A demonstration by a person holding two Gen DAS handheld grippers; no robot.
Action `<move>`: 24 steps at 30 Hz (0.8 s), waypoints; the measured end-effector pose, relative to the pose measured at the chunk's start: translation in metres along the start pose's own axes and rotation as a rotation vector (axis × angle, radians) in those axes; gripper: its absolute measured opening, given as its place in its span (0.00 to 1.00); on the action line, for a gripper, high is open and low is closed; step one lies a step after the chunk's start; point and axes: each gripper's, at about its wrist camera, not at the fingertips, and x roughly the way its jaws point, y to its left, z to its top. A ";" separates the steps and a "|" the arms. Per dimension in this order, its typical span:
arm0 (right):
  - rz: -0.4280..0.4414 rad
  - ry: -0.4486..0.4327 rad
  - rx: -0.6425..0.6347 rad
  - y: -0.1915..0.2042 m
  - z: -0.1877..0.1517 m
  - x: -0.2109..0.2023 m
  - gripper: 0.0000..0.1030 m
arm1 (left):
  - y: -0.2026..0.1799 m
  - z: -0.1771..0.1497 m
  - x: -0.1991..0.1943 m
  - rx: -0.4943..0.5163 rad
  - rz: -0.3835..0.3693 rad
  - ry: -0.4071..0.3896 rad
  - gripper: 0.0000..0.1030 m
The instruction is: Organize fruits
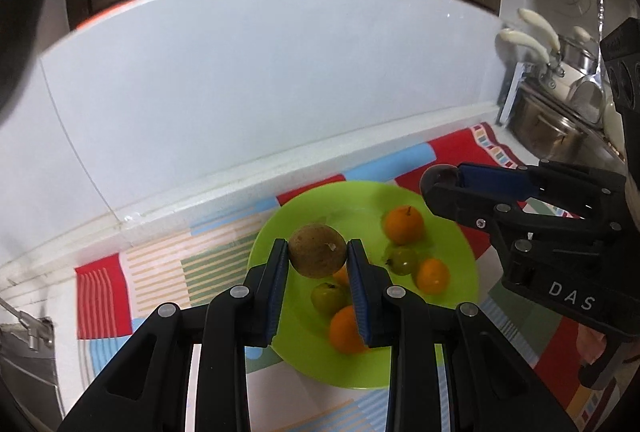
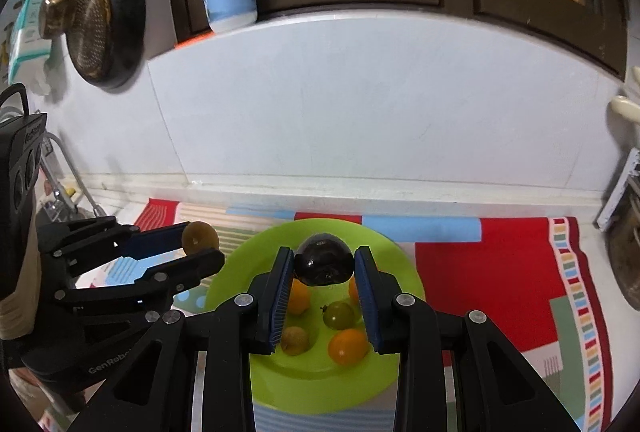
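Brown fruit (image 1: 317, 250) sits clamped in left tool (image 1: 318, 252); dark fruit (image 2: 324, 259) clamped in right tool (image 2: 324, 264), above green plate (image 1: 460, 252).

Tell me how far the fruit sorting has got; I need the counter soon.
Done: several small fruits, orange and green, already lie on the green plate. In hand: the left gripper is shut on a brown fruit, the right gripper on a dark glossy fruit, both held over the plate. Left: setting those two down. No other loose fruit shows on the patterned mat.
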 end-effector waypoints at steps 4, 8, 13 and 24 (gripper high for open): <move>0.004 0.033 -0.006 -0.002 -0.002 0.022 0.32 | 0.005 -0.004 0.019 -0.004 -0.002 0.038 0.29; 0.007 0.060 -0.004 -0.005 -0.004 0.040 0.32 | 0.006 -0.008 0.035 -0.003 0.004 0.069 0.29; 0.012 0.089 0.003 -0.010 -0.007 0.059 0.32 | 0.010 -0.011 0.048 -0.010 0.007 0.093 0.29; -0.001 0.121 -0.001 -0.012 -0.009 0.073 0.37 | 0.010 -0.012 0.056 -0.006 0.026 0.103 0.48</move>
